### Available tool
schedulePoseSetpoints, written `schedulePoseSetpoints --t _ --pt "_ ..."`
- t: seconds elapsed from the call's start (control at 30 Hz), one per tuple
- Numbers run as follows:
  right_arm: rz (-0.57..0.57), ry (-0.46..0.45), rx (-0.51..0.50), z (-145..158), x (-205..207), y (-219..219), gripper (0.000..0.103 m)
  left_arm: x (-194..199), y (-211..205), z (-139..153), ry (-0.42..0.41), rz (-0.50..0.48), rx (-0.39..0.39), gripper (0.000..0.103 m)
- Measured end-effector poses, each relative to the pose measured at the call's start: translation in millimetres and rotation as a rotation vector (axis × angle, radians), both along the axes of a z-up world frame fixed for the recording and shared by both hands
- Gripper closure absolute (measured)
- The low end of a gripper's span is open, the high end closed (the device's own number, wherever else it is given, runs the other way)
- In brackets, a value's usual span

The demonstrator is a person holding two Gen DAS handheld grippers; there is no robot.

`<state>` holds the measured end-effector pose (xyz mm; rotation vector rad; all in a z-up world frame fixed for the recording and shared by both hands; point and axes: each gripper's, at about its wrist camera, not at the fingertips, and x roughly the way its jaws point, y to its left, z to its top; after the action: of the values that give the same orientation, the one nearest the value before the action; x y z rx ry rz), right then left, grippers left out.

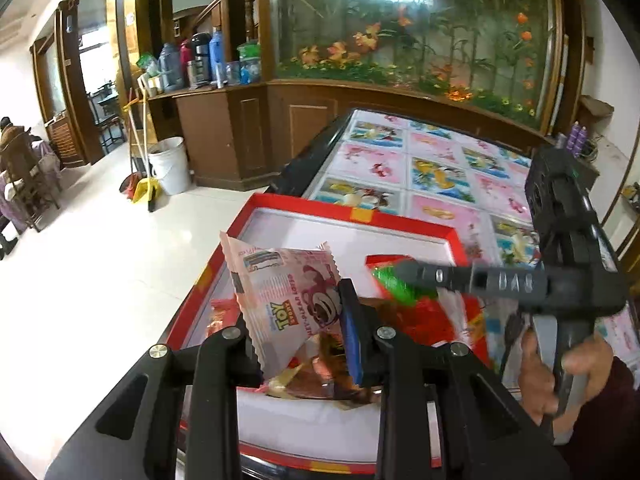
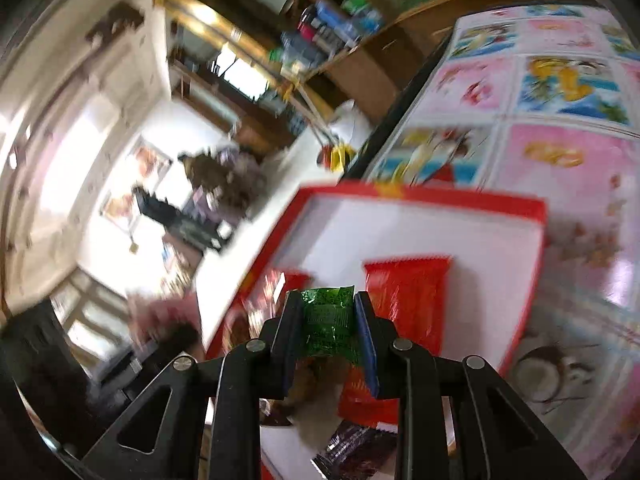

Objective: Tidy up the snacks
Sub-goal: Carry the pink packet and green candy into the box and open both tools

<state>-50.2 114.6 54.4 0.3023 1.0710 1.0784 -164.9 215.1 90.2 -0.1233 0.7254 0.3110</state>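
Note:
A red-rimmed white tray [image 1: 352, 216] sits on the table's near corner. My left gripper [image 1: 298, 320] is shut on a pink Toy Story snack packet [image 1: 288, 292] and holds it above the tray's near left part. My right gripper [image 2: 327, 316] is shut on a green snack packet [image 2: 328, 320] above the tray [image 2: 420, 200]; it also shows in the left wrist view [image 1: 404, 272] with the green packet [image 1: 394, 286]. A red packet [image 2: 404, 300] lies flat in the tray. Several more wrapped snacks [image 1: 320, 376] lie piled in the tray's near part.
The table has a cartoon-patterned cover [image 1: 440, 168]. Its left edge drops to a white tiled floor [image 1: 100, 260]. A white bucket [image 1: 170, 164] and a wooden cabinet [image 1: 224, 136] stand beyond. A dark packet [image 2: 356, 448] lies at the tray's near edge.

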Motion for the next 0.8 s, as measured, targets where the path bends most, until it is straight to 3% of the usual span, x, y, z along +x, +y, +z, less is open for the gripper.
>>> schedulePoseSetpoints --t 0.43,0.57,0.63,0.7,0.8 --pt "0.050 -0.064 -0.069 -10 -15 5 0.075 11 5 -27 0.069 0.032 0.012 0.076" --pt "0.054 -0.066 -0.066 -7 -16 4 0.074 13 1 -30 0.083 0.051 0.035 0.072" --pt "0.045 -0.066 -0.059 -4 -13 2 0.072 12 2 -28 0.086 0.073 0.062 0.060" --pt "0.031 -0.056 -0.039 -1 -8 -4 0.065 12 3 -26 0.083 0.110 0.098 0.033" --pt "-0.017 -0.060 0.000 8 1 -19 0.062 6 2 -17 0.049 0.139 0.146 0.028"
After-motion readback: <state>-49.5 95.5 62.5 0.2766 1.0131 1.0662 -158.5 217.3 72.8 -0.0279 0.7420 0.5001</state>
